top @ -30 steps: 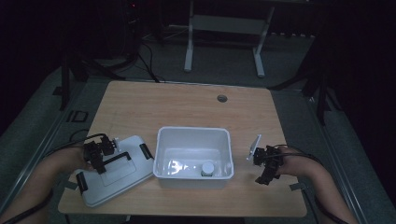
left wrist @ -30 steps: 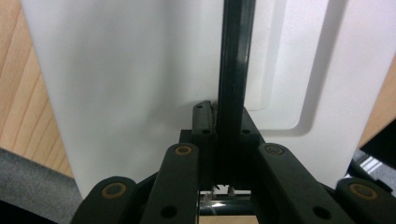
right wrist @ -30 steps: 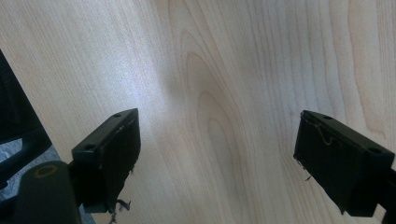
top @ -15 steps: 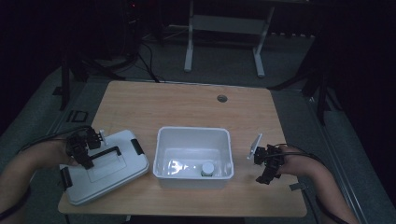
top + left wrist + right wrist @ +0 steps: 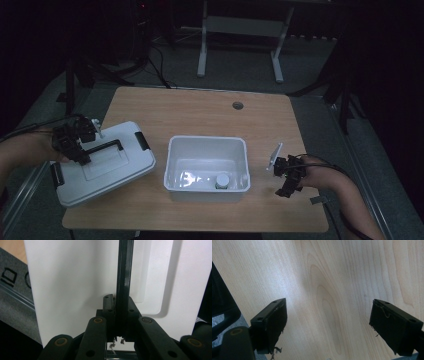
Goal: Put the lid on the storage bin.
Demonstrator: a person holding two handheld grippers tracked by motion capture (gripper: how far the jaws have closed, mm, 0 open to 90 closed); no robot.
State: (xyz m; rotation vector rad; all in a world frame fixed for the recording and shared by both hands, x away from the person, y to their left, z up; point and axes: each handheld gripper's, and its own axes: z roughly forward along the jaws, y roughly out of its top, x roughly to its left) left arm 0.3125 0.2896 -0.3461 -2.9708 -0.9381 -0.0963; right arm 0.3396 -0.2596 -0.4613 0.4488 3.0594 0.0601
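High view has the white bin [image 5: 207, 167] at table centre holding a small white-capped jar [image 5: 222, 181] at its 4 o'clock corner, while at 9 o'clock the left gripper [image 5: 75, 142], as its own view confirms, is clamped on the black handle [image 5: 123, 285] of the white lid [image 5: 102, 167], and right gripper view shows the right gripper [image 5: 328, 325] spread apart over bare table [image 5: 332, 277].

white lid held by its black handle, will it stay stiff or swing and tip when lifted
The white lid is probably stiff: its flat face shows no sag in the left gripper view. It may pivot, since the left gripper is shut on only the thin black handle, with lid spread wide to both sides. It looks like light, smooth plastic, so perhaps slippery.
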